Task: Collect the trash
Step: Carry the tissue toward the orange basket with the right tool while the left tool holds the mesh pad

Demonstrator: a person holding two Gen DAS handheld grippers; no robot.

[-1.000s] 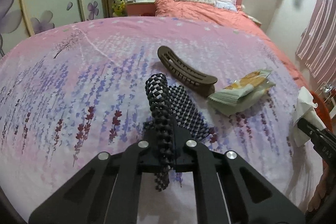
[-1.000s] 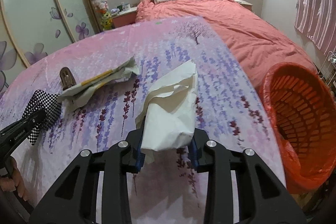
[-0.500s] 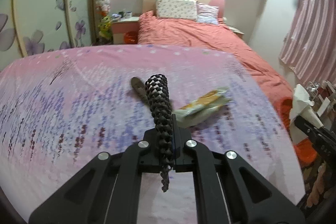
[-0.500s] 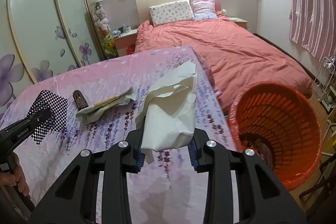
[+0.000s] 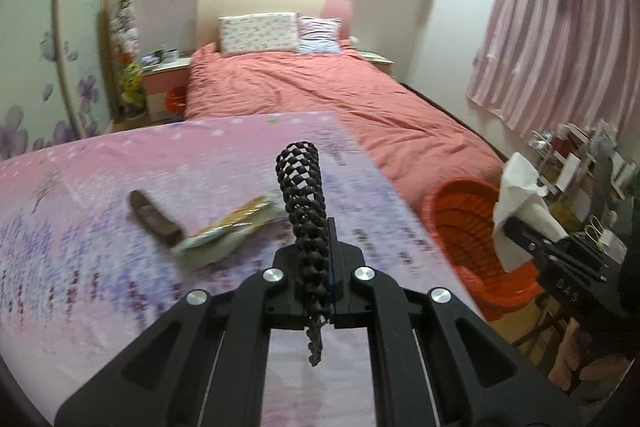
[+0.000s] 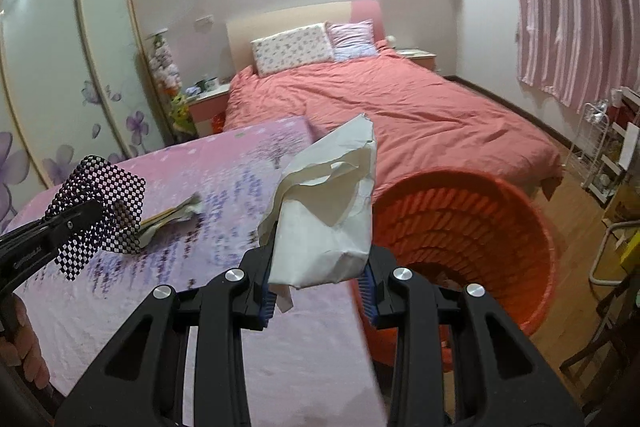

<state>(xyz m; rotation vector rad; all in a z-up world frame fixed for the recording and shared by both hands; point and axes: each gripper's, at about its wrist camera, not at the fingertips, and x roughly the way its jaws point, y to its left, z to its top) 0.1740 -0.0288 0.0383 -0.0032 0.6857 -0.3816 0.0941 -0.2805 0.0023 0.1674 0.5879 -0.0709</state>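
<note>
My left gripper (image 5: pixel 314 267) is shut on a black-and-white checkered wrapper (image 5: pixel 304 195), held above the pink floral table (image 5: pixel 100 267); the wrapper also shows in the right wrist view (image 6: pixel 102 211). My right gripper (image 6: pixel 318 287) is shut on a crumpled white paper (image 6: pixel 328 211), held at the table's right edge beside the orange basket (image 6: pixel 500 227). The basket (image 5: pixel 468 227) stands on the floor to the right of the table. A yellow snack wrapper (image 5: pixel 228 231) lies on the table.
A brown hair clip (image 5: pixel 154 221) lies on the table left of the snack wrapper. A bed with a red cover (image 6: pixel 400 107) stands behind. A wire rack (image 6: pixel 600 147) and pink curtains (image 5: pixel 560 47) are to the right.
Both grippers have risen and swung right with their loads. The right gripper with the paper is now closer to the orange basket, which fills more of its view.
</note>
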